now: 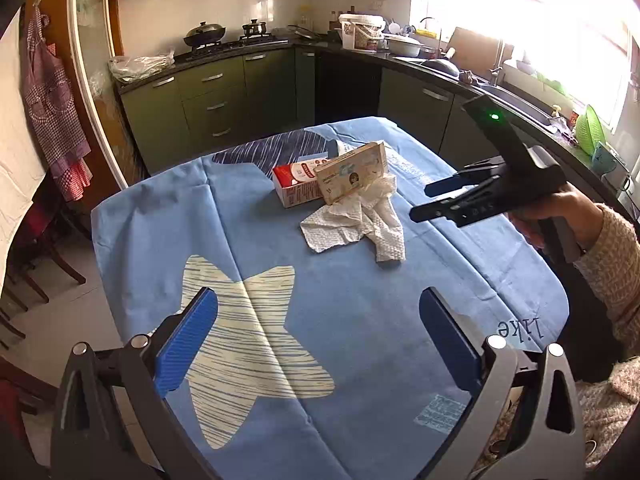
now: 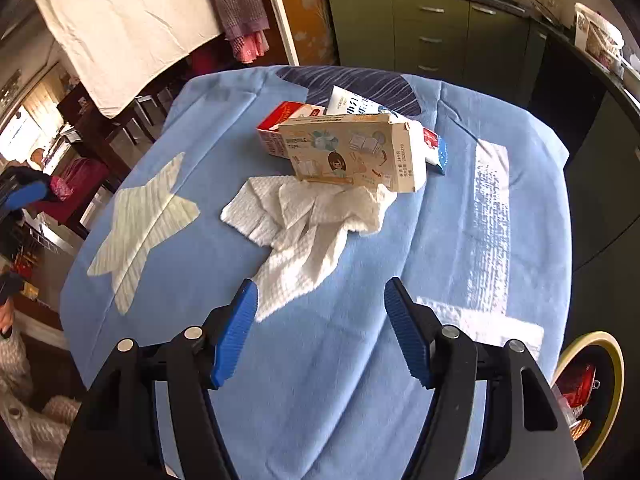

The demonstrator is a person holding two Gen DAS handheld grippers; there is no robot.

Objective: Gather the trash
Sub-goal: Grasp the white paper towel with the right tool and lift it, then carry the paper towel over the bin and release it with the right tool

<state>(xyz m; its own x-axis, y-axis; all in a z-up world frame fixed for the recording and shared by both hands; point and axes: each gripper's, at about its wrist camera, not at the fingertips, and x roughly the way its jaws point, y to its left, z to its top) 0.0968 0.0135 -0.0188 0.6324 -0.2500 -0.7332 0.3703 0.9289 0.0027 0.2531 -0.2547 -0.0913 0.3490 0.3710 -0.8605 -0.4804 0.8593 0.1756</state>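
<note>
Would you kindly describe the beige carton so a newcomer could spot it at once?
Start at the blue star-print tablecloth and find the trash pile. The beige carton leans atop the crumpled paper towel, against the red-and-white carton. Only it shows a cartoon child.

My beige box [image 2: 352,152] hides most of the red carton [image 2: 280,128] and white packet [image 2: 352,102] behind it. At lower right the frame's edge and my tongs cut off the bin [image 2: 612,364].

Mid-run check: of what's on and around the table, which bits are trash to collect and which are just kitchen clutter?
Trash to collect:
- crumpled paper towel
- beige carton
- red-and-white carton
- white packet
- small blue-edged wrapper

Just lying about:
- wok
- white bucket
- checked apron
- green colander
</note>
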